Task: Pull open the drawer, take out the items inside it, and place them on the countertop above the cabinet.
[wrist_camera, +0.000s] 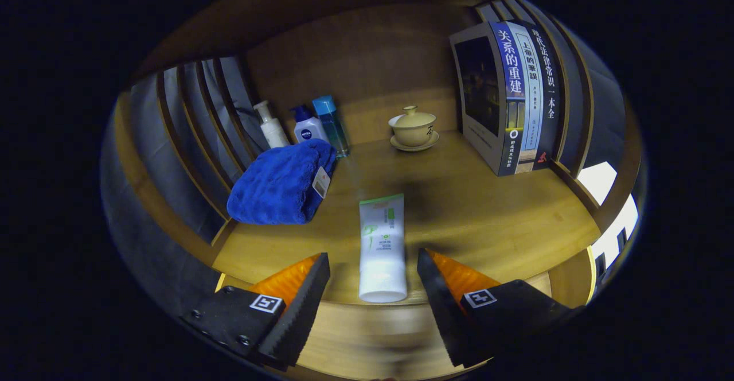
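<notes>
Spread wide and gripping nothing, the gripper (373, 280) hung over the countertop's (487, 220) front edge. Between its fingers lay a white tube (382, 249), cap end nearest, its long axis running straight away from the tool, neither finger touching it. Beyond and to one side sat a folded blue towel (281, 185), then three bottles (304, 124) against the back. Farther still, a lidded cup (413, 127) on its saucer; whether it held anything I couldn't tell. Books (510, 97) stood upright beside it.

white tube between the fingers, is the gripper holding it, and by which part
Nothing is held. The gripper is open; the white tube lies on the countertop between its fingers, touching neither.
</notes>
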A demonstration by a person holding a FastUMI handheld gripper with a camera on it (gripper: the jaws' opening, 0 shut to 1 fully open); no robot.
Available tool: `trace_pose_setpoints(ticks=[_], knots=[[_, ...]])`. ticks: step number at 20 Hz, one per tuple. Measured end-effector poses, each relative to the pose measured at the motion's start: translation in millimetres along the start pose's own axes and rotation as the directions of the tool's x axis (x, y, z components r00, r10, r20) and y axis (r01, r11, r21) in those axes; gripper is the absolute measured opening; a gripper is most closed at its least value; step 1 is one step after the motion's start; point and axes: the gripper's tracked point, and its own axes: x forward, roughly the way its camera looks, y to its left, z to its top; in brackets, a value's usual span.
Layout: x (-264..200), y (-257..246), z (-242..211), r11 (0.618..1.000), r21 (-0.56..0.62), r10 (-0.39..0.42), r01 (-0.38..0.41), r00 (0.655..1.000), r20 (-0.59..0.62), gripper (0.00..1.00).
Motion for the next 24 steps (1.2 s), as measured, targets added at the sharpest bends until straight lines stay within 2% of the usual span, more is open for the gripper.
trace_pose_setpoints(ticks=[4,7,13,15,18,24], knots=[[-26.3,9.4,14.6,0.999,-0.018,0.034,-0.033,0.997,0.075,0.99],[-65.5,22.2,26.5,0.996,-0.047,0.078,-0.071,0.984,0.157,0.99],[-158.3,56.8,15.0,0.980,-0.066,0.199,-0.188,0.933,0.300,0.98],[-184.4,64.1,2.3,0.975,-0.085,0.222,-0.205,0.916,0.333,0.98],[-212.1,70.2,-18.1,0.974,-0.124,0.224,-0.190,0.893,0.389,0.98],[-237.0,64.8,-72.4,0.981,-0.162,0.170,-0.109,0.883,0.437,0.98]])
